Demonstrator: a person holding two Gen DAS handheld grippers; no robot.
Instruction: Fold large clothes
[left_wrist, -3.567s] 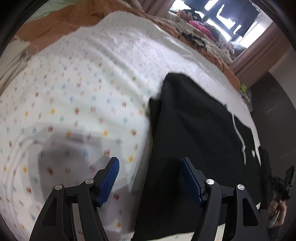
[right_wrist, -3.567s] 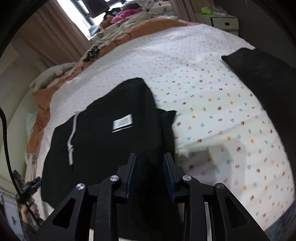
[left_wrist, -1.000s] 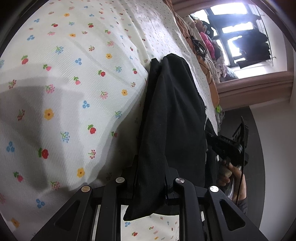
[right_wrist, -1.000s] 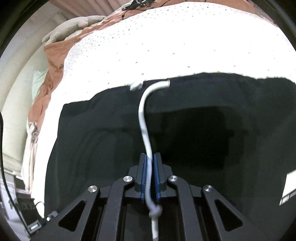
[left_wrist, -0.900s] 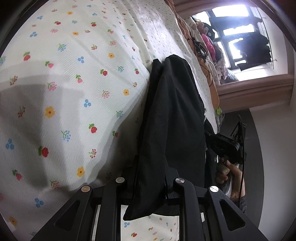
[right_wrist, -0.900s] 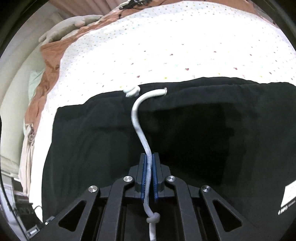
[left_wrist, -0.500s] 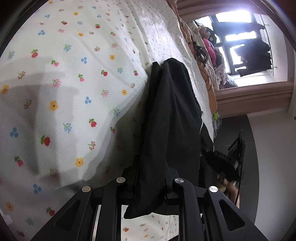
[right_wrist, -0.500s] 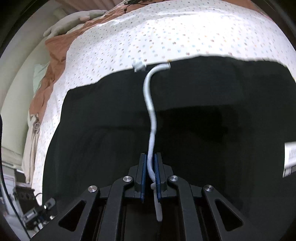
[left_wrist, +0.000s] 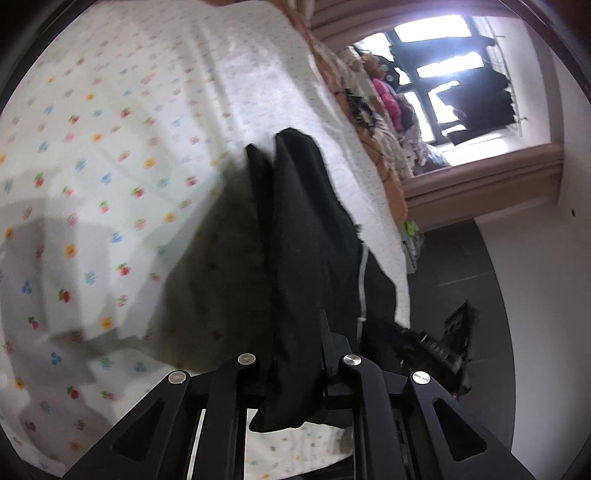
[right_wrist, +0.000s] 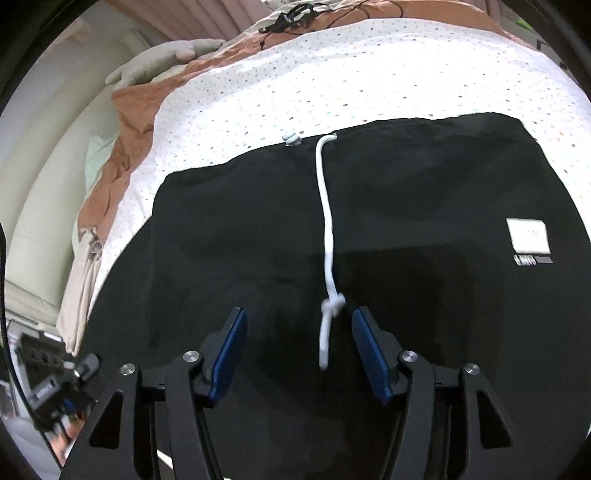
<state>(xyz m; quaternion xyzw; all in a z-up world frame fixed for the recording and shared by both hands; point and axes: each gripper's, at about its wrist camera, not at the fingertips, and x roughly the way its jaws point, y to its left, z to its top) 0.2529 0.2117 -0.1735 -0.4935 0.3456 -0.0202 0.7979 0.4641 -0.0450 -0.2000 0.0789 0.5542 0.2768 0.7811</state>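
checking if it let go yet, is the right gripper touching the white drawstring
Apart. In the right wrist view the right gripper has just opened; the drawstring hangs between its blue pads with a clear gap each side.

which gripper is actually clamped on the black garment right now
The left gripper: black garment is pinched between its jaws. The right gripper stands open around the white drawstring.

Right gripper just popped open, dropping the white drawstring; left gripper now lifts the black garment's near edge higher.

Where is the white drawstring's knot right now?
In the right wrist view, the knot lies on the black garment, between the open right claw's blue pads, nearer the right one.
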